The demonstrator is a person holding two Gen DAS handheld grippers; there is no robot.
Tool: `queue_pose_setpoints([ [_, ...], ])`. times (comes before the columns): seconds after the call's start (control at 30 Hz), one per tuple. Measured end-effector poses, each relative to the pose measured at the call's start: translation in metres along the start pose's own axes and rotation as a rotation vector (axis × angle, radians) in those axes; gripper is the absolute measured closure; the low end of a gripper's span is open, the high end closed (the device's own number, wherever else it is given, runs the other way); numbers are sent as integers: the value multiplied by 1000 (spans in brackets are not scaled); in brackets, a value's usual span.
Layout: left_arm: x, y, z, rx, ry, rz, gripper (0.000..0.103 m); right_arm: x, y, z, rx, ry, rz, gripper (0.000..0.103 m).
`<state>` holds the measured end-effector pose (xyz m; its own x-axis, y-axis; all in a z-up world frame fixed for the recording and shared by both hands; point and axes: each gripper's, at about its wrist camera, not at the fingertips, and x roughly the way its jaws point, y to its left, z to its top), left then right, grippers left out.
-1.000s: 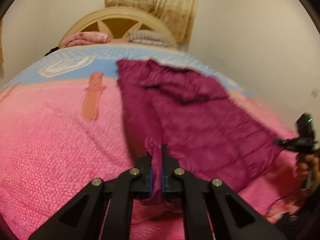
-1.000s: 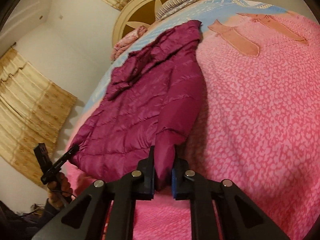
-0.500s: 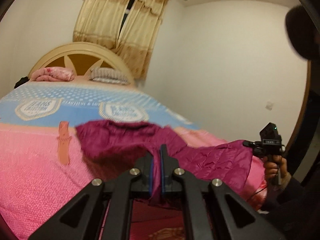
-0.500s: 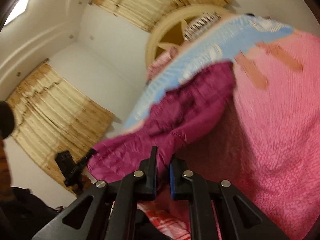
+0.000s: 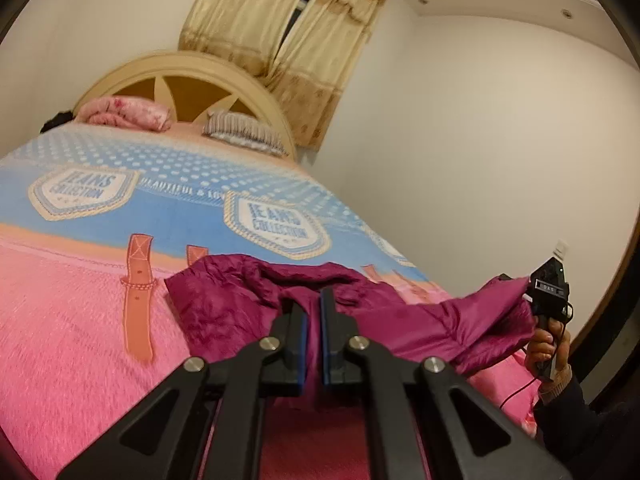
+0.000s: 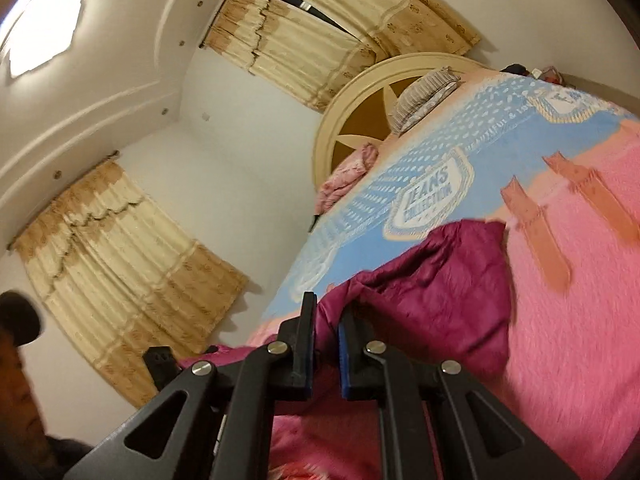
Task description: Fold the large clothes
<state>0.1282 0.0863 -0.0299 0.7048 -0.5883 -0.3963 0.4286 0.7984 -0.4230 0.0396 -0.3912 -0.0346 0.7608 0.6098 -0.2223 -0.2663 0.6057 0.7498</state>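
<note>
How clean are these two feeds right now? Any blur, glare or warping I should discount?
Left wrist view: mostly sharp, the bedspread lettering is legible; straight wall edges bow near the rim from the fisheye. Right wrist view: softer, with motion smear on the jacket and pink fleece; the ceiling light is blown out white; the scene is strongly tilted.

Pink and blue bedspread (image 5: 72, 320) with "JEANS COLLECTION" badges (image 5: 276, 224) and orange belt-strap prints (image 5: 138, 300) covers the bed. Cream arched headboard (image 5: 192, 76) at far end, a rolled pink blanket (image 5: 124, 112) and a striped pillow (image 5: 244, 132) lying against it. Beige curtains (image 5: 288, 40) behind headboard, more curtains (image 6: 120, 264) on side wall, ceiling light (image 6: 44, 28) lit.
</note>
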Motion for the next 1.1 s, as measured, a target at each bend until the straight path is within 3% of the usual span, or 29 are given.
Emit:
queue_pose_setpoints([
  [0.2,60,38,21,-44,66,38,96,68,-44,44,76,34,-99,95],
  [0.33,93,62,27,-102,117,128,92,111,-81,62,134,63,-170,95],
  [0.4,99,72,32,-158,132,178,84,131,-98,67,156,81,-193,95],
  [0.43,96,72,36,-172,112,210,64,142,-107,69,165,92,-207,95],
  [0.47,89,69,40,-164,76,241,33,149,-112,69,168,98,-218,95],
  [0.53,72,59,45,-136,-9,312,0,165,-124,71,177,117,-235,95],
  [0.6,62,46,48,-93,-83,333,0,181,-132,73,173,132,-254,95],
  [0.73,89,14,34,50,-41,391,0,208,-145,75,162,140,-283,95],
  [0.9,152,-27,-3,230,81,426,0,227,-160,72,153,131,-355,95],
  [1.03,212,-54,-40,507,159,644,0,229,-167,66,145,123,-396,95],
  [1.1,235,-52,-56,573,199,704,0,223,-172,62,157,102,-402,95],
])
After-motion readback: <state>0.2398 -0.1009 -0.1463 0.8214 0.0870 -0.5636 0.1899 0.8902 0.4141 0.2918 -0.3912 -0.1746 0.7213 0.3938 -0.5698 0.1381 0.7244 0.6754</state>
